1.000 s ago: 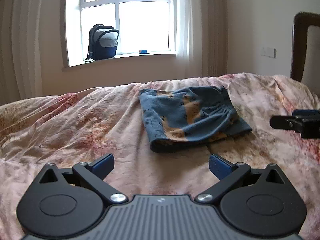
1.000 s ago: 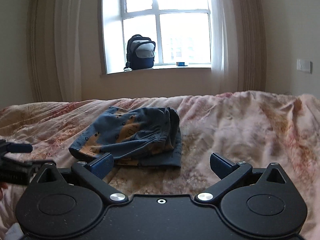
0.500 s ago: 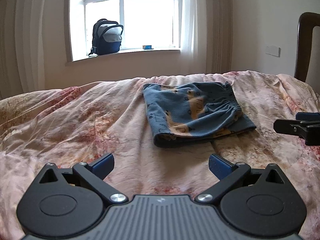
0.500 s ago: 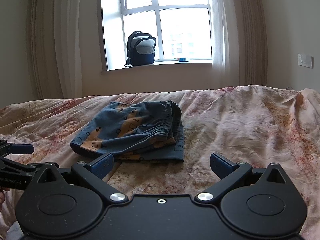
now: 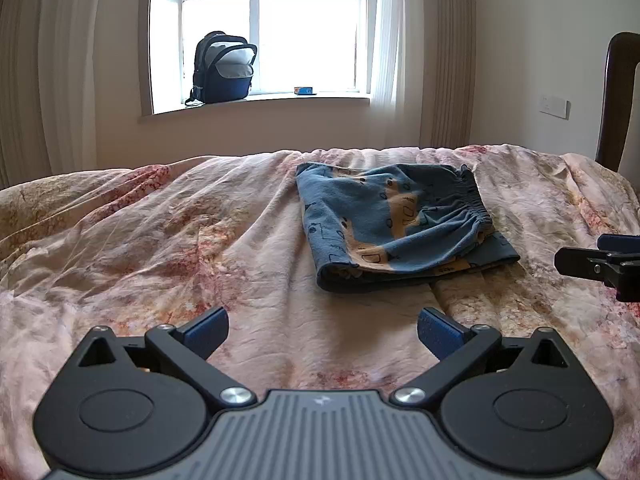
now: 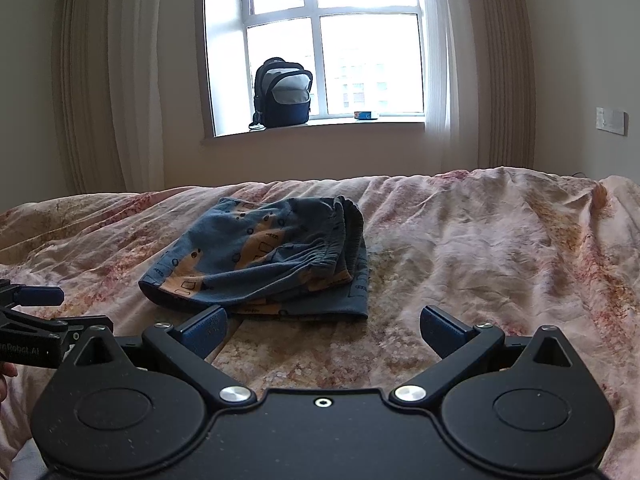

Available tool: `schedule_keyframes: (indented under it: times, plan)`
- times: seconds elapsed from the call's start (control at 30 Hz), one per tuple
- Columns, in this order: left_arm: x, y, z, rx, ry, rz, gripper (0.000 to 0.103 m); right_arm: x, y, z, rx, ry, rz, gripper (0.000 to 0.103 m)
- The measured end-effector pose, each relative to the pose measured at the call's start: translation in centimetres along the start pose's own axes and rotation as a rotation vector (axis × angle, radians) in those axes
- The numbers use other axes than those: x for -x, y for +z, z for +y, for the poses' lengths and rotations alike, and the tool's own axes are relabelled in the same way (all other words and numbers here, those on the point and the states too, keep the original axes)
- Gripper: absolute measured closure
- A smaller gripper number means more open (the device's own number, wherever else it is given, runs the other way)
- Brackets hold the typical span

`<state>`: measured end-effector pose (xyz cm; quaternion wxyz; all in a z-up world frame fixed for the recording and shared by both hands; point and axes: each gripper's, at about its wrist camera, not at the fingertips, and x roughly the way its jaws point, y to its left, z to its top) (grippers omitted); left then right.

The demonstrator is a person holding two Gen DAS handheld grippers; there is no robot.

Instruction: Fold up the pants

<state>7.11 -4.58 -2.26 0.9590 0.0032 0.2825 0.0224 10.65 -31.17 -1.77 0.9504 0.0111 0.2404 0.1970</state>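
Note:
Blue patterned pants (image 5: 396, 220) lie folded into a small stack on the floral bedspread (image 5: 160, 240), elastic waistband toward the right. In the right wrist view the same pants (image 6: 264, 260) sit just beyond the fingers, left of centre. My left gripper (image 5: 322, 334) hovers open over bare bedspread, short of the pants and apart from them. My right gripper (image 6: 324, 330) is open too, holding nothing, its left fingertip (image 6: 206, 328) close to the stack's near edge. Each gripper shows at the edge of the other's view.
A dark backpack (image 5: 222, 68) and a small box (image 5: 304, 90) rest on the windowsill behind the bed. Curtains hang at both sides of the window. A dark wooden chair back (image 5: 618, 96) stands at the right. A hand shows at the left edge of the right wrist view.
Both cameras have tilted down and drawn back slightly, so the pants sit lower in view. The pants have not moved and both grippers stay open.

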Motion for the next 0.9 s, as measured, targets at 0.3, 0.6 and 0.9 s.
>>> schedule_keyframes:
  times: [0.3, 0.6, 0.9]
  plan:
    - [-0.02, -0.22, 0.06, 0.011, -0.013, 0.010, 0.000, -0.02, -0.04, 0.03, 0.000, 0.002, 0.002, 0.001]
    - [-0.01, -0.27, -0.19, 0.013, 0.045, 0.019, 0.000, -0.08, -0.12, 0.17, 0.009, 0.007, 0.007, 0.001]
    - [0.17, -0.26, 0.07, 0.026, 0.050, 0.012, 0.000, -0.12, -0.11, 0.18, 0.015, 0.019, 0.012, 0.001]
